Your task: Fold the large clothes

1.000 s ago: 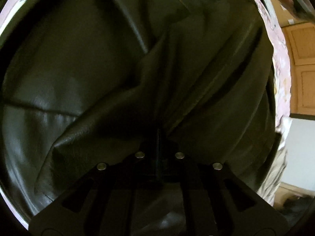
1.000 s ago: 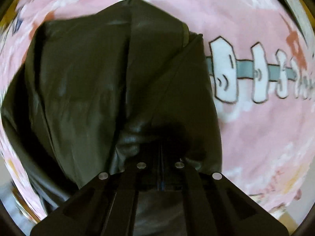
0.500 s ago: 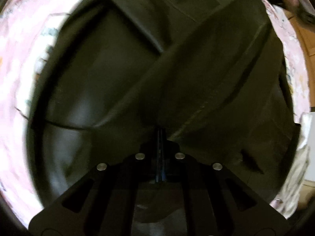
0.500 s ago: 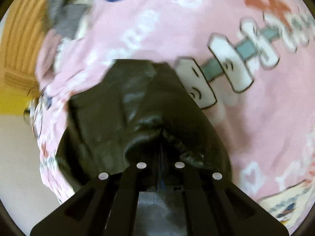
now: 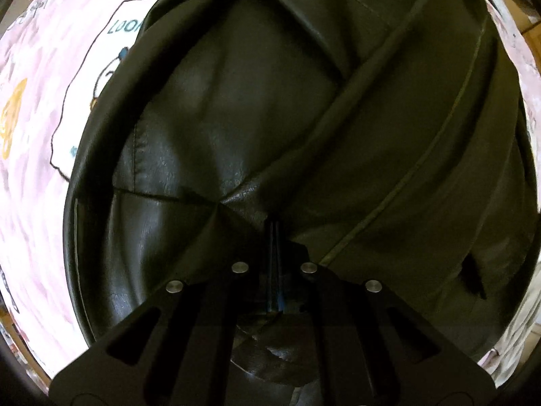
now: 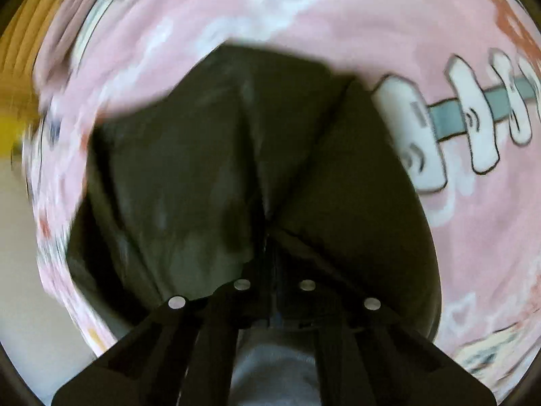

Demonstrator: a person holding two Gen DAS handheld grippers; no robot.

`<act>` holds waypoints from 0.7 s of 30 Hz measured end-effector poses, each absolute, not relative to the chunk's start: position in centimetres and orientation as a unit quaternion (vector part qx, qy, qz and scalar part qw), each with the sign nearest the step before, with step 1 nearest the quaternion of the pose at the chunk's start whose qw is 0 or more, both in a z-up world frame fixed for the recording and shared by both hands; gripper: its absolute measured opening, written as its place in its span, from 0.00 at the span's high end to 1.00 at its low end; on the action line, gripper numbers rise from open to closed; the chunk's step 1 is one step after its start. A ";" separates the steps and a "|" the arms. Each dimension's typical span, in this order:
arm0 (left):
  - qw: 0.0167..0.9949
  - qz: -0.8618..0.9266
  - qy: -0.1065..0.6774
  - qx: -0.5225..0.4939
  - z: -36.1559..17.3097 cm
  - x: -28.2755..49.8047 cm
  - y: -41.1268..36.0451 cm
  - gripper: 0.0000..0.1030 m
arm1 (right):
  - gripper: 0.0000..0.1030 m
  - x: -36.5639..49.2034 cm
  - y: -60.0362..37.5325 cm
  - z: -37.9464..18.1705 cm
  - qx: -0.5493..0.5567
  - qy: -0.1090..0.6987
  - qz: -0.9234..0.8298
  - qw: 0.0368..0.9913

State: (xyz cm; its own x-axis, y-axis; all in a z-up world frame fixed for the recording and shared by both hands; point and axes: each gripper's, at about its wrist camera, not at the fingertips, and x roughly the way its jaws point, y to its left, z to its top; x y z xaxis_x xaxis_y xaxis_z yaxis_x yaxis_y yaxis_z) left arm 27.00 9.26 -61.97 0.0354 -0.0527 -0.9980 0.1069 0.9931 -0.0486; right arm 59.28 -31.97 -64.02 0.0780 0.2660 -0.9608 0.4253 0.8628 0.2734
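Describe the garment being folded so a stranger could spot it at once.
Find the pink cartoon-print blanket that covers the surface. On it lies the jacket, a dark olive, leather-like garment with stitched seams, pinched by both the left tongs and the right tongs. It is the only dark, glossy thing against the pale printed fabric.
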 end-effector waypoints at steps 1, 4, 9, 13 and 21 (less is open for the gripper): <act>0.721 -0.053 0.691 0.023 -62.0 26.7 9.0 0.96 | 1.00 59.3 -32.7 -63.9 0.272 0.651 -0.075 0.704; 0.725 -0.043 0.686 0.039 -62.3 26.2 7.9 0.96 | 1.00 59.0 -34.2 -64.3 0.315 0.617 -0.082 0.716; 0.723 -0.025 0.687 0.067 -62.4 26.5 4.6 0.96 | 1.00 57.4 -36.9 -65.0 0.418 0.565 -0.082 0.707; 0.714 -0.027 0.690 0.120 -62.5 27.5 4.0 0.96 | 0.97 56.0 -37.8 -63.3 0.442 0.574 -0.004 0.689; 0.736 -0.010 0.662 0.137 -59.5 28.9 4.5 0.95 | 0.35 40.8 -39.3 -55.1 0.342 0.561 0.047 0.752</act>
State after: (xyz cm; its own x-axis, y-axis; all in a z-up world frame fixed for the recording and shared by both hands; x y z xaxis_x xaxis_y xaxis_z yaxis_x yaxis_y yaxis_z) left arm 28.93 4.48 -59.48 0.1222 0.1661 -0.9785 0.1962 0.9624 0.1879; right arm 40.76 -39.28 -55.13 0.3651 0.4553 -0.8120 0.3131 0.7614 0.5677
